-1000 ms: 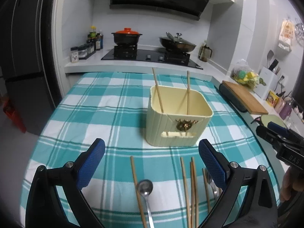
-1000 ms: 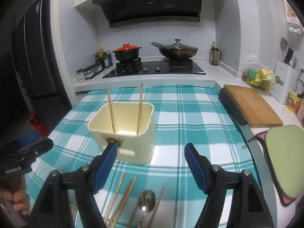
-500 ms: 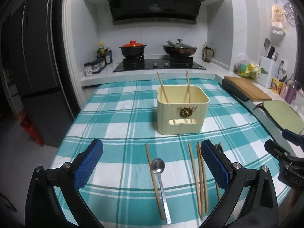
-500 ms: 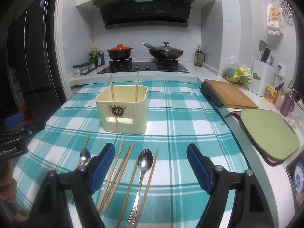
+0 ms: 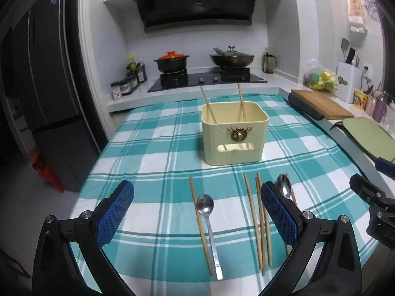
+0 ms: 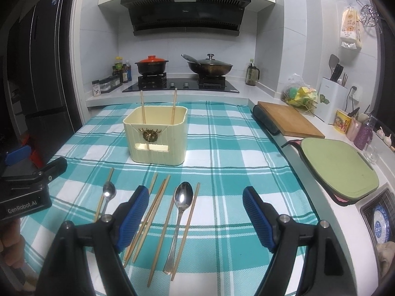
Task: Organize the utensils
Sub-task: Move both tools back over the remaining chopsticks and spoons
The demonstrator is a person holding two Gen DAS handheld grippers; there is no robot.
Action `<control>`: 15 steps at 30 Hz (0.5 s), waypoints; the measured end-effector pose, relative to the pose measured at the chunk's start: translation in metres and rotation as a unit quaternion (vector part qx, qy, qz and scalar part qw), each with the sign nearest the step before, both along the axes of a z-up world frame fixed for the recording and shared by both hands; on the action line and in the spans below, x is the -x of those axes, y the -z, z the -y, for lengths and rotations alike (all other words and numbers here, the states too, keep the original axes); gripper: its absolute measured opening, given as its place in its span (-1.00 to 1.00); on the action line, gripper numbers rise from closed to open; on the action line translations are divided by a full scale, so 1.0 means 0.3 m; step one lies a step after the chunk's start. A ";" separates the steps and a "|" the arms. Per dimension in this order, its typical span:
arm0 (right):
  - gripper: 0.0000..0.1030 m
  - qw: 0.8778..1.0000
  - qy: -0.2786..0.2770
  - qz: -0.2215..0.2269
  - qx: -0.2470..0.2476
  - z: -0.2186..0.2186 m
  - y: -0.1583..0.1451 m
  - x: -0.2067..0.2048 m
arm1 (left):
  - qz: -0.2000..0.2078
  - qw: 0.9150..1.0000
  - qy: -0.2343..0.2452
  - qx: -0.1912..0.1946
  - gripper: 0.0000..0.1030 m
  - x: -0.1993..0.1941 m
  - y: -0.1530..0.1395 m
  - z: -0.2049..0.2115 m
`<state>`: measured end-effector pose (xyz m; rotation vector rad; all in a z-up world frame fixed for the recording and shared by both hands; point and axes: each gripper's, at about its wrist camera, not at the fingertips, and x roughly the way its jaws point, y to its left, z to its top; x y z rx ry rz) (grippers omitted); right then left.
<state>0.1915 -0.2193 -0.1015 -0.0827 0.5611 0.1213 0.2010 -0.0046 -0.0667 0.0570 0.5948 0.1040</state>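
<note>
Both my hand-held grippers, left (image 5: 197, 215) and right (image 6: 196, 215), hover with jaws wide apart, holding nothing. The holder (image 5: 234, 135) stands mid-worktop (image 5: 153, 148) with two chopsticks (image 5: 240, 101) upright inside. Near the front edge lie loose chopsticks (image 6: 158, 202) and two spoons (image 6: 182, 197).

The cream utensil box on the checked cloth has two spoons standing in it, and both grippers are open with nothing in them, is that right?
Not quite. The cream utensil box holds two chopsticks, not spoons; the left wrist view shows them leaning inside it. Both spoons lie flat on the checked cloth in front of it. The rest stands: left gripper and right gripper are open and empty.
</note>
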 end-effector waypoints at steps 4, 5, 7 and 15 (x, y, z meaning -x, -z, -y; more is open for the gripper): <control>0.55 1.000 -0.002 0.002 0.005 -0.013 0.003 0.009 | -0.005 1.000 -0.001 0.004 0.99 0.003 0.001 0.006; 0.55 1.000 -0.003 0.002 0.004 -0.014 0.002 0.011 | -0.006 1.000 -0.001 0.005 0.99 0.006 0.001 0.007; 0.55 1.000 -0.005 0.004 0.006 -0.019 0.001 0.014 | -0.008 1.000 -0.001 0.005 0.99 0.010 0.004 0.008; 0.55 1.000 -0.003 -0.001 0.006 -0.027 0.018 0.016 | -0.021 1.000 0.001 0.002 0.99 0.010 0.026 0.013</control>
